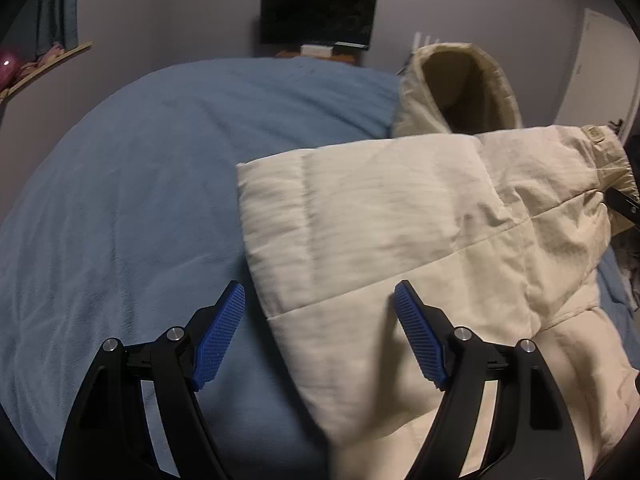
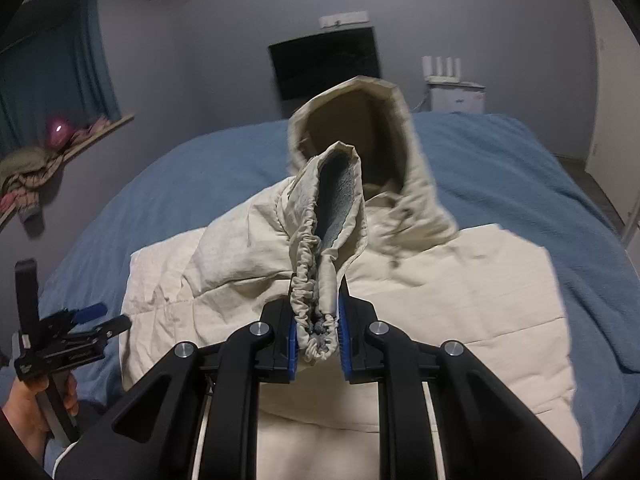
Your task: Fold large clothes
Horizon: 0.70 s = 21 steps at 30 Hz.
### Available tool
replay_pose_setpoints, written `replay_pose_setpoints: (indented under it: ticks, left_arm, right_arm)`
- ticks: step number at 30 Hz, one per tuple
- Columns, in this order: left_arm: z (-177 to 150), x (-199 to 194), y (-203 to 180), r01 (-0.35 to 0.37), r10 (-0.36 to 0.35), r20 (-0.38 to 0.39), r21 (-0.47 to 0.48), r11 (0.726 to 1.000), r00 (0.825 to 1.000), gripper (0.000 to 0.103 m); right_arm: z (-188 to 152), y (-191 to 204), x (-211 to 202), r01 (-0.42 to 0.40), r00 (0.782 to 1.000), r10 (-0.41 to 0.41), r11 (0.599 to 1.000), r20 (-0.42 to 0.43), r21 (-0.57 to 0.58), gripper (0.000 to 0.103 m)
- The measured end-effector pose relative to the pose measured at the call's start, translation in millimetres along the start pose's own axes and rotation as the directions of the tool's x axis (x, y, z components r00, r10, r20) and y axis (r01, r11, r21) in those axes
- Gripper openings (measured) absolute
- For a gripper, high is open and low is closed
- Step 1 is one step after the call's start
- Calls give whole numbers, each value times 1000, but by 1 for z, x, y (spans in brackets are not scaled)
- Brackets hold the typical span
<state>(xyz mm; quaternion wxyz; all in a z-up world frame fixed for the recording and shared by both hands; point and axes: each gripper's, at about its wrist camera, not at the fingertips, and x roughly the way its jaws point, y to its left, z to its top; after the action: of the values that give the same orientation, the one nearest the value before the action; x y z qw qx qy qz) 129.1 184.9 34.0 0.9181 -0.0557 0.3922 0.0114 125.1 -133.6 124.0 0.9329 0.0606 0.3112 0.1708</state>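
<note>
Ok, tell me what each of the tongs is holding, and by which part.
Right tongs: shut on the cream jacket, gripping the elastic cuff of a sleeve. Left tongs: open above the jacket, holding nothing.

Two wrist fisheyes over one bed, both facing the far wall

The left wrist view looks forward and down along the left gripper (image 1: 319,292), close above the blue bedspread (image 1: 132,184), with the cream jacket (image 1: 400,232) to its right; the right wrist view looks along the right gripper (image 2: 318,330), close over the same jacket (image 2: 440,288), its cuff (image 2: 316,312) filling the near centre. Both share the bedspread, the jacket's raised hood (image 1: 460,80), the dark screen (image 1: 318,14) on the wall and the curtained window at left; the right view also catches the left gripper low at its left edge
</note>
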Motion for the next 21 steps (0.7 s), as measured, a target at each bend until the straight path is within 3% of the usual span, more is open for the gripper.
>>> replay_pose_setpoints:
  ticks: [9,16,21]
  left_arm:
    - [0,4,-33,24,-24,3,108,994,1000,74]
    - [-2,11,-34,22,-19,-20,113,993,1000,74]
    - [-4,18,-37,13,-6,-50,127,992,999,74]
  right_arm:
    - [-1,-81,-29,104,994,-108,989,28,109,13]
    - [-29,-121,-22,161,987,-157,974,-38,158,13]
    - [-58,-145,3,208,972,-181,960,-148,188,13]
